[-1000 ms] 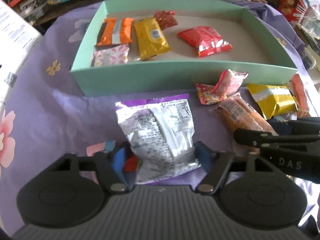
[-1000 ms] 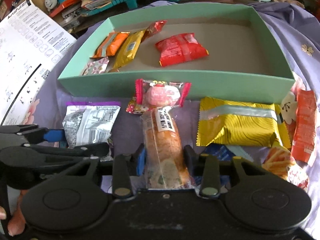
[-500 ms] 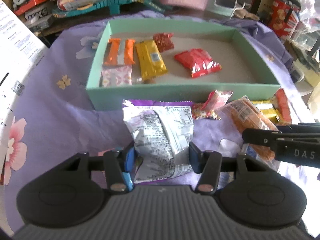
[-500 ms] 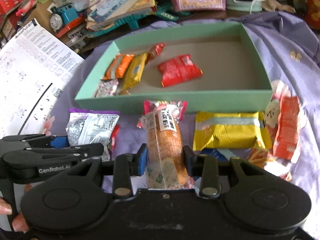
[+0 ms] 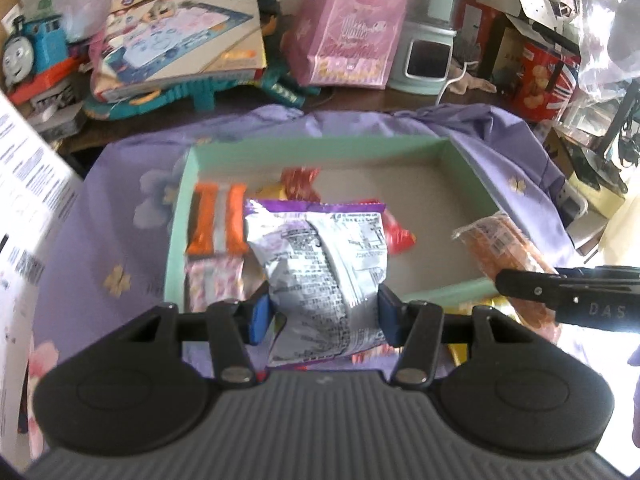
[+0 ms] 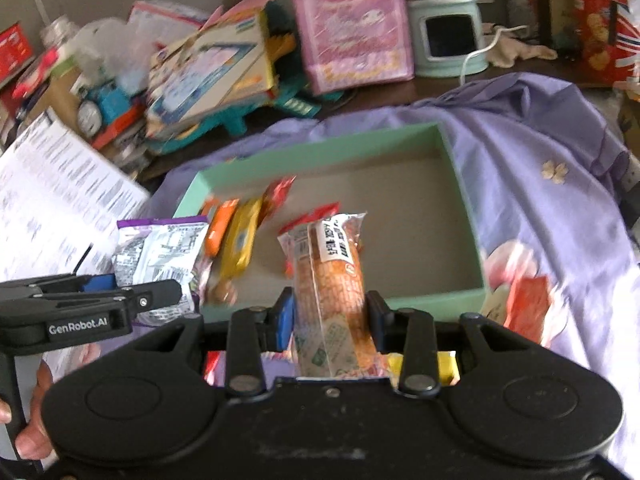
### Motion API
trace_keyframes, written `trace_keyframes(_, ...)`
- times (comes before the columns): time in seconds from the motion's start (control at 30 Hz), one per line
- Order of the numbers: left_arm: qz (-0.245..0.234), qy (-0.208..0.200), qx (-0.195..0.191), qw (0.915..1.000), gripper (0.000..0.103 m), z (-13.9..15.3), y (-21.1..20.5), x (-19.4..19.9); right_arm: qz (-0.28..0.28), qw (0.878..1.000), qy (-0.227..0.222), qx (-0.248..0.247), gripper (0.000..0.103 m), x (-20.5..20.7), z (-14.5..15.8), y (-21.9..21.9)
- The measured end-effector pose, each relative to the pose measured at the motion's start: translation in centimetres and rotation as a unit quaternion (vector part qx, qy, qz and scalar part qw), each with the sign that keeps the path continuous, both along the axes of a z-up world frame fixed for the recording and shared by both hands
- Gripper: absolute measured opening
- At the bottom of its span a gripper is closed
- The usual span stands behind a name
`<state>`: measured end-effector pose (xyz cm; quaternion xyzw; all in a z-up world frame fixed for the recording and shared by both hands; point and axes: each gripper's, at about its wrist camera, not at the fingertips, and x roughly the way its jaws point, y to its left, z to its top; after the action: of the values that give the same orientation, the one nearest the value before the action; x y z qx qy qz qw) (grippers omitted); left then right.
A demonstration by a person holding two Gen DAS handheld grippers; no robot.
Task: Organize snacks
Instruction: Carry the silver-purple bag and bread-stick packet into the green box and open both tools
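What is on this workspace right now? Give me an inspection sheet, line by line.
Surface: purple floral cloth covers the table.
Job's things: green box on the cloth holds an orange bar, a yellow packet, a red packet and a pink patterned one. More snacks lie on the cloth, including a red-orange one.
Clutter: toy train, picture books, pink bag, printed sheet.
Grippers: left tool is shut on the silver snack bag; right tool is shut on the clear-wrapped bread roll. Both snacks are held above the box.
Cables: white cord by the mint appliance.
Surroundings: red biscuit tin.
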<state>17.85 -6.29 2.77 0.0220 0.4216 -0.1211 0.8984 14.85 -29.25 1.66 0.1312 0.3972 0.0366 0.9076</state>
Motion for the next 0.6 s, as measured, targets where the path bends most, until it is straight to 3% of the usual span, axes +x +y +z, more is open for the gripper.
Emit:
trace_keyframes(0.3, -0.01, 0.009, 0.002, 0.9999, 0.052, -0.8, -3.9, 8.7, -0.059, 0.998, -0.003, 0.005, 0.036, 6.4, 0.6, -4.5)
trace_keyframes(0.6, -0.009, 0.034, 0.008, 0.9993, 0.052, -4.0, -6.7, 15.2, -0.086, 0.996, 0.022, -0.004, 0.036, 13.2, -2.3, -6.4)
